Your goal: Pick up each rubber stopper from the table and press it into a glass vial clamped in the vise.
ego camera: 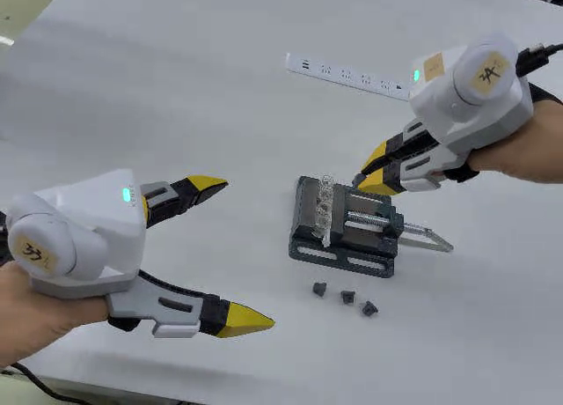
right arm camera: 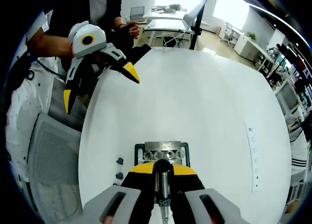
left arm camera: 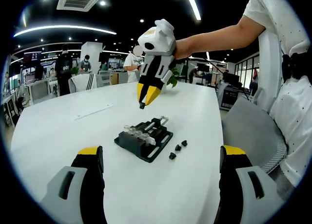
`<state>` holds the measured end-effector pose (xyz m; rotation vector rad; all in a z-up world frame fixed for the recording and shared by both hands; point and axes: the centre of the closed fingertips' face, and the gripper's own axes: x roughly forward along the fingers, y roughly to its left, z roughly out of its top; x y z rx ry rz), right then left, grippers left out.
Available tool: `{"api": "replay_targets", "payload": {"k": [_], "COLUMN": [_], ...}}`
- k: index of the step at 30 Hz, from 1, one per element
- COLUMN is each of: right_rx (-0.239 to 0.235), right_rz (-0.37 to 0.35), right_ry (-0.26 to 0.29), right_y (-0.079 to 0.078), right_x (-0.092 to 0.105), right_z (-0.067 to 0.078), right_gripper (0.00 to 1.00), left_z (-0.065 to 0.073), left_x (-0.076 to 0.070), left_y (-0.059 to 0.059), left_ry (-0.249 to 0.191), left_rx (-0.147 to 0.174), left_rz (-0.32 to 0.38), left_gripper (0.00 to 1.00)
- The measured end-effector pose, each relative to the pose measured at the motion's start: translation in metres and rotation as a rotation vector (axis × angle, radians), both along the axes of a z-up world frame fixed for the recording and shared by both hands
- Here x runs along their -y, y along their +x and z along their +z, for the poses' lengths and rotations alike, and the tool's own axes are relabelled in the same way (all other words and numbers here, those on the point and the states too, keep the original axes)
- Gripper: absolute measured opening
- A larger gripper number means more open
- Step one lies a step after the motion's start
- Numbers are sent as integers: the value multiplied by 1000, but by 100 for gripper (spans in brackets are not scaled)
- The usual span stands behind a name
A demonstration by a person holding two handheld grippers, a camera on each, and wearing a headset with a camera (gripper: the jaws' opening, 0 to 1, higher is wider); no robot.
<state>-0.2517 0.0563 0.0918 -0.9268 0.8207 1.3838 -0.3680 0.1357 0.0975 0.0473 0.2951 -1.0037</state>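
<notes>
Now | left gripper (ego camera: pixel 242 251) tagged 33, jaws apart | right gripper (ego camera: pixel 362 183) tagged 34, jaws closed

The head view is lit brightly and evenly from above. The white table (ego camera: pixel 176 88) is washed pale, and soft, faint shadows are cast beside the vise (ego camera: pixel 310 215). In the left gripper view, ceiling light strips (left arm camera: pixel 192 5) are blown out at the top. Window (right arm camera: pixel 233 5) glare is seen at the upper right of the right gripper view. Straight lines are bent toward both round edges.
</notes>
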Motion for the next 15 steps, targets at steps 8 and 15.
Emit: {"api": "replay_targets", "payload": {"k": [8, 15], "right_rx": [-4, -16], "right_rz": [1, 8], "right_ry": [-18, -42], "right_y": [15, 28], "right_x": [-11, -18], "right_z": [-16, -31], "right_gripper": [6, 6], "left_z": [-3, -1], "left_x": [0, 5], "left_y": [0, 0], "left_ry": [-11, -28], "left_rx": [-6, -4], "left_rz": [10, 10], "left_gripper": [99, 99]}}
